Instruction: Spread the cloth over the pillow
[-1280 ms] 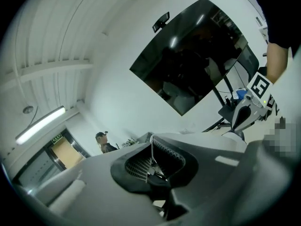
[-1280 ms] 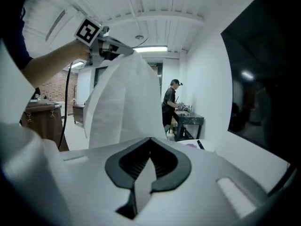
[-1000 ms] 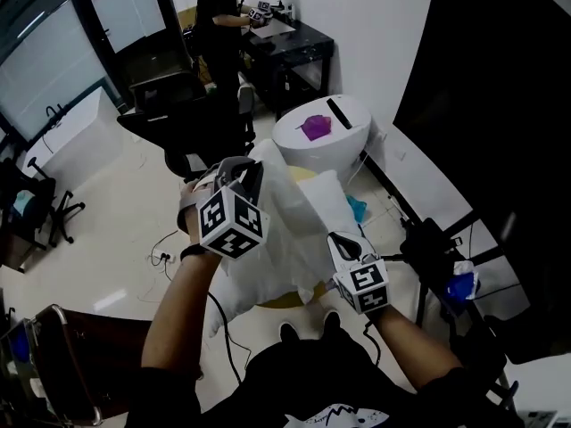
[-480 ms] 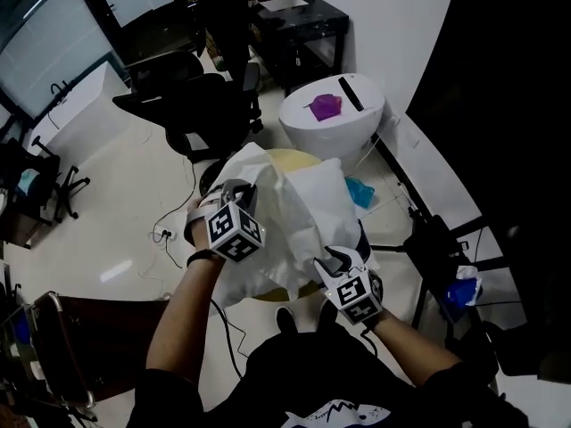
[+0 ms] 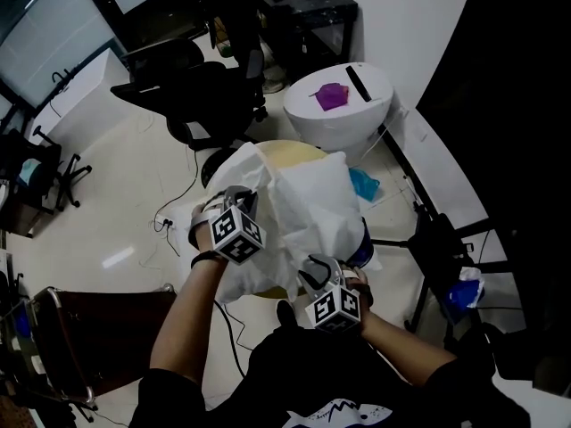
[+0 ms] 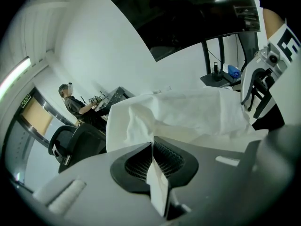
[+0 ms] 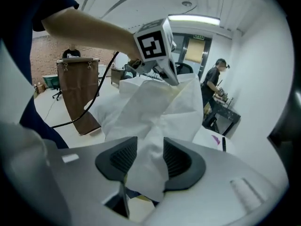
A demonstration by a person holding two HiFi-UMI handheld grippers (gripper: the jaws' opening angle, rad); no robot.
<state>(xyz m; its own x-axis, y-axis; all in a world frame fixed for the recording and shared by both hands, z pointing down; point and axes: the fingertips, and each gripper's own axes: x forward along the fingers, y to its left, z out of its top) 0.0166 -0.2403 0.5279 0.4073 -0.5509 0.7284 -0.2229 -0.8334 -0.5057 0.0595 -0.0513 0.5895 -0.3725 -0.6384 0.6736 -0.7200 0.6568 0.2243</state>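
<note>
Pale office floor surrounds a round yellow bench (image 5: 287, 149), where the white cloth (image 5: 299, 208) now lies heaped over the pillow, which is hidden beneath it. Both hands have come down with it. At one edge the left tongs (image 5: 243, 196) stay clamped on the cloth. The right tongs (image 5: 314, 270) have just been opening, with a fold lying loose between their wide jaws. Draping looks nearly done, though smoothing remains.

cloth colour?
The cloth is plain white, no pattern; the head view shows it best.
</note>
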